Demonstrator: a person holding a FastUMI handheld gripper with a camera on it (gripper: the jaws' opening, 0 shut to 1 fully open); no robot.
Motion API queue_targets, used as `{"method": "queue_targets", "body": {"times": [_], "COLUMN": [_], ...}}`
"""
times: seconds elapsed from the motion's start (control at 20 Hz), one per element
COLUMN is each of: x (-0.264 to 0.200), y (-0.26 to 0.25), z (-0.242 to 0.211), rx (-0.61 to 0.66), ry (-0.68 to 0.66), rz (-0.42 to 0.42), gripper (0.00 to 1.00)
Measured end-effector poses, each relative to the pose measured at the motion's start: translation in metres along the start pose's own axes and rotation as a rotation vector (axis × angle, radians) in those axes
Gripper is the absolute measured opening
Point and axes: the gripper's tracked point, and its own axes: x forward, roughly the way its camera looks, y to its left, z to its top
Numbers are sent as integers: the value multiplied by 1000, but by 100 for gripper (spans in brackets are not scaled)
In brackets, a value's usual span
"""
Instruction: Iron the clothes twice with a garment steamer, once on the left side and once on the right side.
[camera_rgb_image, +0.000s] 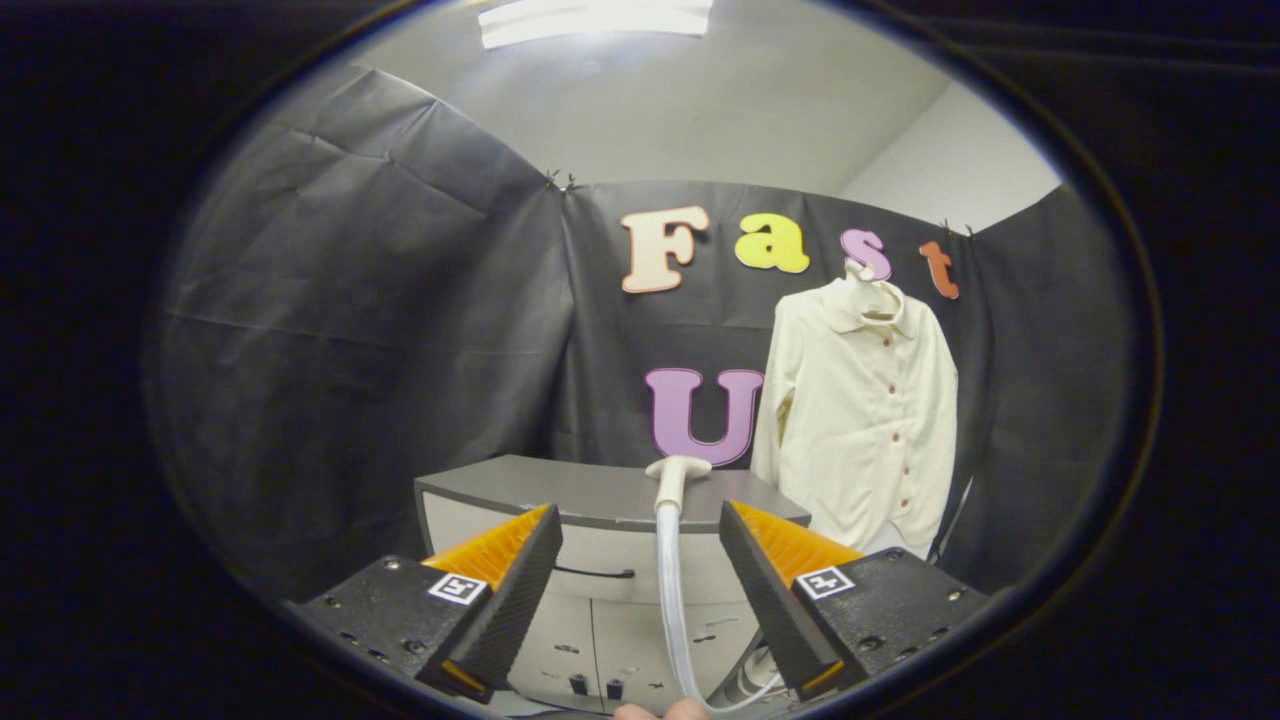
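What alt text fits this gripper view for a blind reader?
The hand-held gripper is open, and the steamer head and its hose stand between its fingers. Beyond them are a grey cabinet and, to its right, a cream buttoned shirt on a hanger.

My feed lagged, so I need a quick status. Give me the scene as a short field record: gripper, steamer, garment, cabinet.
hand-held gripper: open, fingers apart, holding nothing
steamer head: on the cabinet top, beyond the fingers, untouched
hose: runs down from the head between the fingers
shirt: cream, buttoned, hanging against the booth wall, beside the cabinet
cabinet: grey top, just ahead of the fingers
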Motion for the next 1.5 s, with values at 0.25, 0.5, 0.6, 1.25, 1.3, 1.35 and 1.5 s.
{"method": "queue_targets", "body": {"times": [0.25, 0.5, 0.6, 1.25, 1.3, 1.35, 1.5], "x": [32, 75, 92, 190, 197, 202, 222], "y": [-9, -5, -6, 7, 7, 5, 3], "z": [-7, -15, -17, -55, -57, -59, -68], "rx": [-4, -11, -3, 46, 37, 21, 6], "ry": [10, 17, 25, 143, 148, 155, 167], "rz": [-26, -20, -21, -1, -2, -9, -18], "gripper": [96, 97, 97, 97, 97, 97, 97]}}
